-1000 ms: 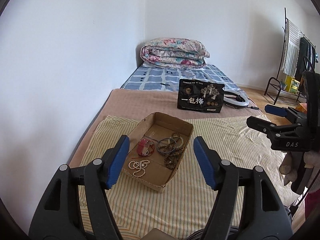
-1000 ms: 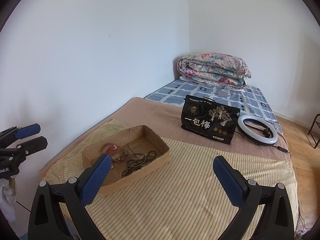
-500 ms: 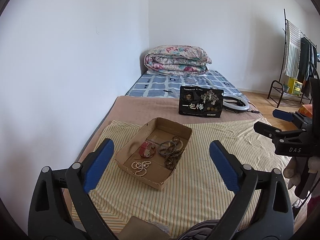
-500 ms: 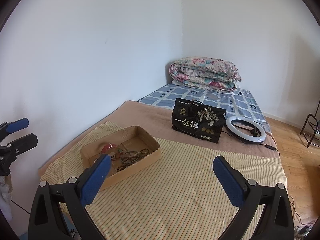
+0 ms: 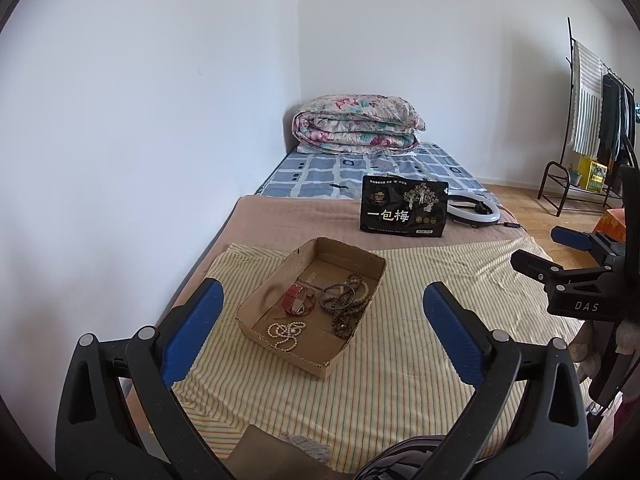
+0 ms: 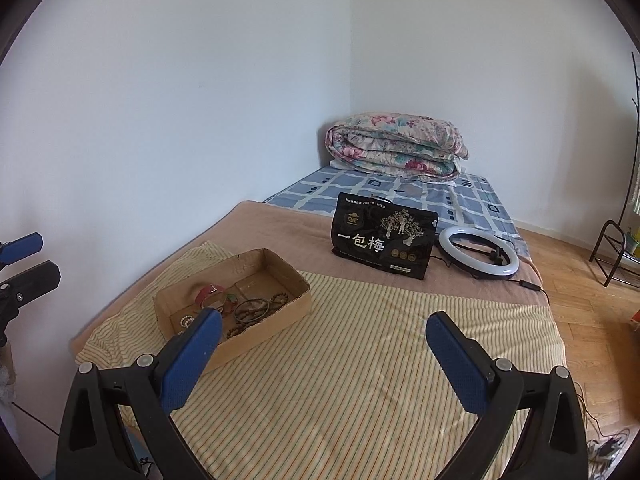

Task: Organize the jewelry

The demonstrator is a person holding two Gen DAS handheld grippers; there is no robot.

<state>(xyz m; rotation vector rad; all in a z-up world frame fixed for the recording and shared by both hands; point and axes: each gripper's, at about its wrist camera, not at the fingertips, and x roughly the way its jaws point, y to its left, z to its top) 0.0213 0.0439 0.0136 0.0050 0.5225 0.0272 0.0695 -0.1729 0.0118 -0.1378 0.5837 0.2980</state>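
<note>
— Cardboard is where it all sits: the box (image 5: pixel 312 304) lies at the lower middle of the left wrist view, on the striped sheet (image 5: pixel 400 320), and every piece I can find is inside it.

— Which pieces?

— White pearls (image 5: pixel 286 332) at the near end, a red band (image 5: pixel 295 299) in the middle, a dark bangle (image 5: pixel 337 293) beside it and brown beads (image 5: pixel 352 304) along the right wall. The bangle and beads overlap; the pearls lie apart from them. I see nothing loose on the sheet.

— So is the job done?

— One look can't settle it. Jewelry gathered in a box suits a finished tidy-up, and it equally suits a heap waiting to be laid out or sorted. The pieces are grouped loosely, not in neat rows, and the box has no dividers that I can see.

— And the tongs?

— Left tongs (image 5: pixel 323 320) are spread wide and hold nothing, framing the box from well back. Right tongs (image 6: pixel 323 350) are wide too, empty, over bare sheet at the lower middle of their view, with the box at their left.

— What's around it?

— Beyond the sheet, a black pouch (image 5: pixel 403 211) stands on the bed (image 5: pixel 280 216), a ring light (image 6: pixel 478 254) beside it, and a folded quilt (image 5: pixel 356 126) in the corner.
</note>
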